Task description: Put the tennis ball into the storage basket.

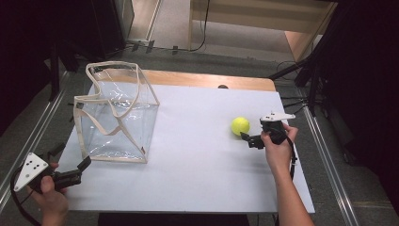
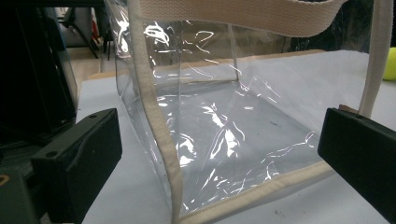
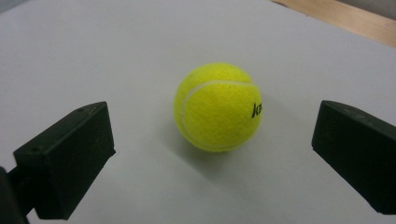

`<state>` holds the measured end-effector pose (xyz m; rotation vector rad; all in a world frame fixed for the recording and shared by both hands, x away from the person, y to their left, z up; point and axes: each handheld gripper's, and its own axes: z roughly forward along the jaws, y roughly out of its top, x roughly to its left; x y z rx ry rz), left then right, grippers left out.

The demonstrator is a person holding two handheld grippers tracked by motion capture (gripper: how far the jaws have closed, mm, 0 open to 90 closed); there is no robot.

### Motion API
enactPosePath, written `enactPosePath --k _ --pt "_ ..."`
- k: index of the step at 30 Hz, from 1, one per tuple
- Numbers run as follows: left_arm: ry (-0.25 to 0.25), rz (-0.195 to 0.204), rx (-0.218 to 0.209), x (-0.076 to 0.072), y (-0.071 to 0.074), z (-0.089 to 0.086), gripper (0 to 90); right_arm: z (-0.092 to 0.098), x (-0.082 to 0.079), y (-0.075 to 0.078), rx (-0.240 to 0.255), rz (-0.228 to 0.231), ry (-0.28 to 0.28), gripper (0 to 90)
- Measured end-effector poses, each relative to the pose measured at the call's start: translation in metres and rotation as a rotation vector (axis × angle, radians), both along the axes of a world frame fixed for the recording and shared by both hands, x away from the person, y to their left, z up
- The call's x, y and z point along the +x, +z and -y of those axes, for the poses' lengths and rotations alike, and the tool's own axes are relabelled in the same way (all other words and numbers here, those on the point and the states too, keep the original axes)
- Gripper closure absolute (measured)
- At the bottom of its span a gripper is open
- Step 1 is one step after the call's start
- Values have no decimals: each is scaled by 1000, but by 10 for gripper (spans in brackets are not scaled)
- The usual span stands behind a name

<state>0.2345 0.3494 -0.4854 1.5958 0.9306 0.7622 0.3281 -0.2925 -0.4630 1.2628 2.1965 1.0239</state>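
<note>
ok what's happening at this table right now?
A person works two handheld grippers. The right gripper is open, its jaws either side of a yellow tennis ball on the white table, not touching it. The left gripper is also open, facing a corner of the clear tote bag, which stands upright and empty at the table's left. Nothing is gripped yet; a ball pickup looks likely.

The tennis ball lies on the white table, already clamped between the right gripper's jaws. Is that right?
Not quite. The tennis ball lies on the white table, but the right gripper has not clamped it: the right gripper view shows its jaws open, apart from the ball on both sides.
</note>
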Motion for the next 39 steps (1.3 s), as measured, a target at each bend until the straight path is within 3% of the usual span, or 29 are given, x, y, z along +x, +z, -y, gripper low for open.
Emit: enactPosePath --k 7,10,17,24,39 --pt "-4 3 6 0 0 0 2 -5 16 -1 -42 -70 12 0" --pt "-5 3 6 0 0 0 2 -9 25 -2 -65 -121 10 0" --pt "-7 1 6 0 0 0 2 -14 37 -2 -76 -164 32 0" --pt "-6 1 3 0 0 0 2 -22 50 -7 -100 -240 39 0" --pt "-5 1 2 0 1 0 2 -27 66 -12 -122 -326 27 51"
